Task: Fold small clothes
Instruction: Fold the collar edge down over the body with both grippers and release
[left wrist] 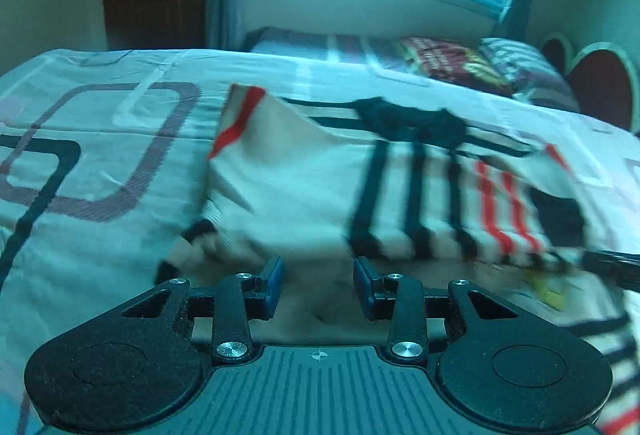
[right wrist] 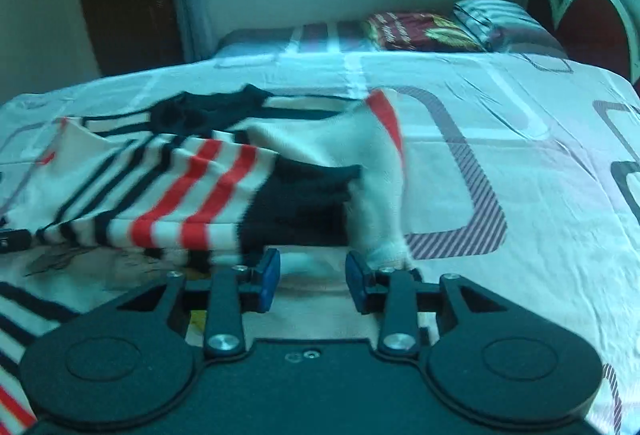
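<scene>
Left view only: right hand-held gripper beside striped shirt.

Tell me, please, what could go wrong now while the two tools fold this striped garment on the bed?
1. The striped garment is bunched and partly doubled over; a fold made now may trap wrinkles.
2. The pads of the left tool and the right tool stand apart with cloth just beyond them, so neither visibly grips it; a pull may slip.
3. A low closing tool could also pinch the bedsheet.
</scene>
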Demonstrator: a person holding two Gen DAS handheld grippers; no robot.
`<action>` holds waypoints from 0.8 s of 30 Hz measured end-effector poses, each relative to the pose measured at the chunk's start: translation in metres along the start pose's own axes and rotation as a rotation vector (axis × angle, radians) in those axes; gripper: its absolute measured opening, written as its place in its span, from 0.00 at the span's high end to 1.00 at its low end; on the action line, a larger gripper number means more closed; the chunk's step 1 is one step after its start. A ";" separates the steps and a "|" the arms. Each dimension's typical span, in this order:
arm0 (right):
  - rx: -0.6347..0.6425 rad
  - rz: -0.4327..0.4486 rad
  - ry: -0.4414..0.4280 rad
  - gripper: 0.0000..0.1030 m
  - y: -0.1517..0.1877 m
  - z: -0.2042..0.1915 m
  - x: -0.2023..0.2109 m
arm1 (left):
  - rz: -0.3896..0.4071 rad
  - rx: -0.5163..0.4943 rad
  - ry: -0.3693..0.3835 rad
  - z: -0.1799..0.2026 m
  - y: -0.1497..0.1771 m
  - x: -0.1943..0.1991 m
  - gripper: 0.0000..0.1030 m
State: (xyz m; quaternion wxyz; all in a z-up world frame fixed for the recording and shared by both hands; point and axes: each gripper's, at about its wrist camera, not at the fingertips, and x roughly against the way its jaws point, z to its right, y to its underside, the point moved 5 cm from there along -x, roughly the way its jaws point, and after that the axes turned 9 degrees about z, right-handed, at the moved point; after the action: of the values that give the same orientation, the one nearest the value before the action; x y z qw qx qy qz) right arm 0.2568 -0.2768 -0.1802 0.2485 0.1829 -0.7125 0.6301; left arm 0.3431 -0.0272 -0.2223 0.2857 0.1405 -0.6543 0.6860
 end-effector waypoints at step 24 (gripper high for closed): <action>0.026 -0.052 -0.044 0.65 0.084 -0.043 0.100 | -0.061 -0.079 0.055 -0.012 0.086 0.107 0.63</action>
State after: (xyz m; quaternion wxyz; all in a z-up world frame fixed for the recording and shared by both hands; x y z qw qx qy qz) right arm 0.1327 -0.2170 -0.1856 0.2467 0.2185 -0.7044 0.6286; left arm 0.2106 0.0081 -0.2332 0.3297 0.1302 -0.6681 0.6542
